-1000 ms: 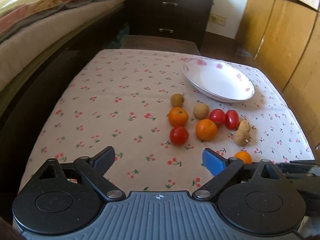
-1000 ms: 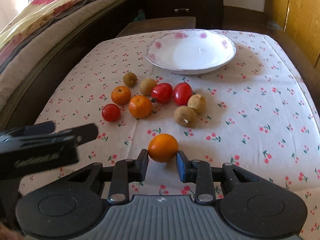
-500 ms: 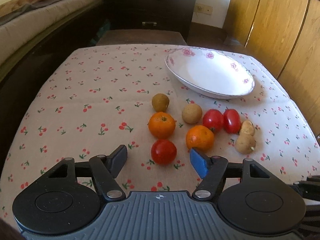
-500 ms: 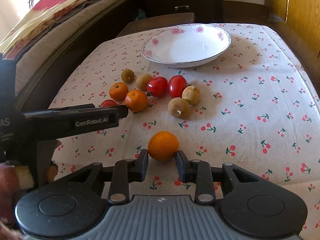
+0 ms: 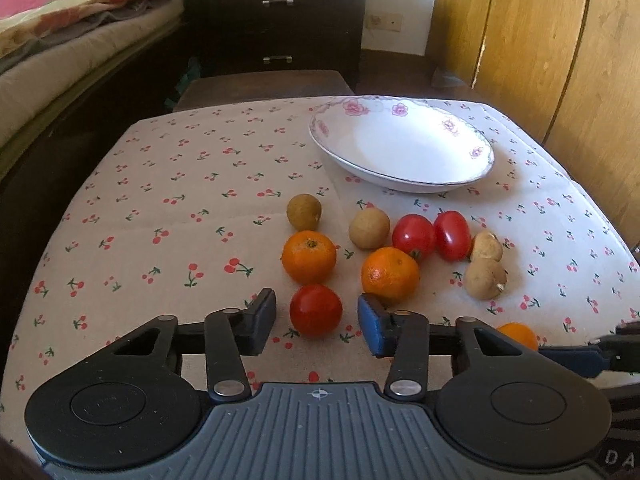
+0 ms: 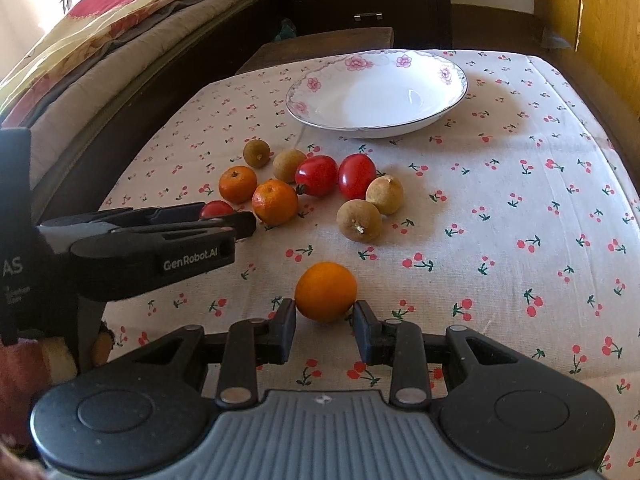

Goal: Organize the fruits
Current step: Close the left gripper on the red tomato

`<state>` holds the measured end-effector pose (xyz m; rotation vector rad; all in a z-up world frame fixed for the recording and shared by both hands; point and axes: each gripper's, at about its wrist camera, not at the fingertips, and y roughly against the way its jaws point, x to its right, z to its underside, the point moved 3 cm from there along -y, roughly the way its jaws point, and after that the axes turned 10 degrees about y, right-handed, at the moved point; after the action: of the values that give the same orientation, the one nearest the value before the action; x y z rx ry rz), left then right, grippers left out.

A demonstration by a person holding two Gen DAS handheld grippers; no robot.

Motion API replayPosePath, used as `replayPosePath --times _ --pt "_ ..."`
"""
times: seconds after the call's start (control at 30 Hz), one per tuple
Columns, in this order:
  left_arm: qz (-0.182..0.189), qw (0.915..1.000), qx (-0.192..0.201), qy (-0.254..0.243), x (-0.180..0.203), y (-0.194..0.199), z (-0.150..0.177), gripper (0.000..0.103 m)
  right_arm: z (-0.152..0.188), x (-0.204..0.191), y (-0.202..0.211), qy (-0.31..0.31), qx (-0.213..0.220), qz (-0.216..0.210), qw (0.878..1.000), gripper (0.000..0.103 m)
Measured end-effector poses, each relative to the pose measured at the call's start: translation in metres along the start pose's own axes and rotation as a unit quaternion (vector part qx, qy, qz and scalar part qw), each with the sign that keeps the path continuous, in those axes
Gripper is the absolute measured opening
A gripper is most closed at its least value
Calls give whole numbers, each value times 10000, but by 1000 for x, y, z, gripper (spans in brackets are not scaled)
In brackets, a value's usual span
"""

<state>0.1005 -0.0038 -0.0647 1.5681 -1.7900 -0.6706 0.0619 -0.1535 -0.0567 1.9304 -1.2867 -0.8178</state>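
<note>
Ten fruits lie on the cherry-print cloth (image 6: 520, 184) before the empty bowl (image 6: 456, 92), presumably awaiting sorting into it. Right gripper (image 6: 325, 322): jaws narrowed onto a lone orange (image 6: 326, 292), nearest the camera and well apart from the bowl; pads touch both sides. Left gripper (image 5: 316, 326): jaws wide apart, straddling a red tomato (image 5: 316, 310) on the cluster's near edge, without contact.

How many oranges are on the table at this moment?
3: one between the right gripper fingers, one at the cluster's left edge, one beside it, mid-cluster. None seems hidden.
</note>
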Motion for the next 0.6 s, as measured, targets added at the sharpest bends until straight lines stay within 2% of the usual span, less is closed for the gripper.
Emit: replayPosePath --times 0.3,0.6 --pt "119 9999 -81 -2 2 2 1 41 2 -1 3 34 -50 70 10000 32" --pt "156 9998 -137 -38 6 -3 -1 38 2 0 3 -42 -52 31 10000 32"
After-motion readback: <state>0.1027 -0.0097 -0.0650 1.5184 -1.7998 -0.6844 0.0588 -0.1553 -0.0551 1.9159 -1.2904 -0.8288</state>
